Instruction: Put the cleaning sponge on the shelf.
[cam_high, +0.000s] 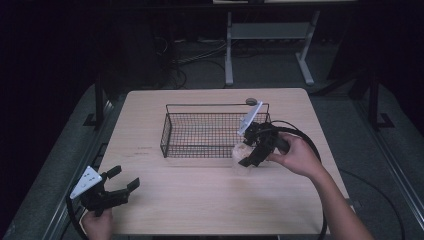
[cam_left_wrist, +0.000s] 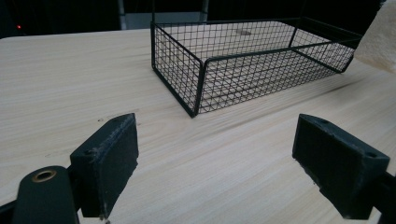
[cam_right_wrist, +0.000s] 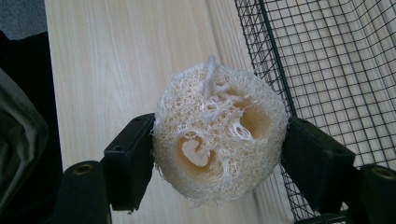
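Wood surface (cam_high: 210, 200) w/ wire basket (cam_high: 172, 131) mid-back, left hand-held gripper (cam_high: 122, 181) wide open & empty near front-left corner, right hand-held gripper (cam_high: 243, 152) clamped on loofah (cam_right_wrist: 219, 144) just outside basket's front-right corner.

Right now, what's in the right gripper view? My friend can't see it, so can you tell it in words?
A round, pale loofah sponge with holes through it is squeezed between the right gripper's two black jaws. It is held above a light wooden table, right beside the edge of a black wire basket.
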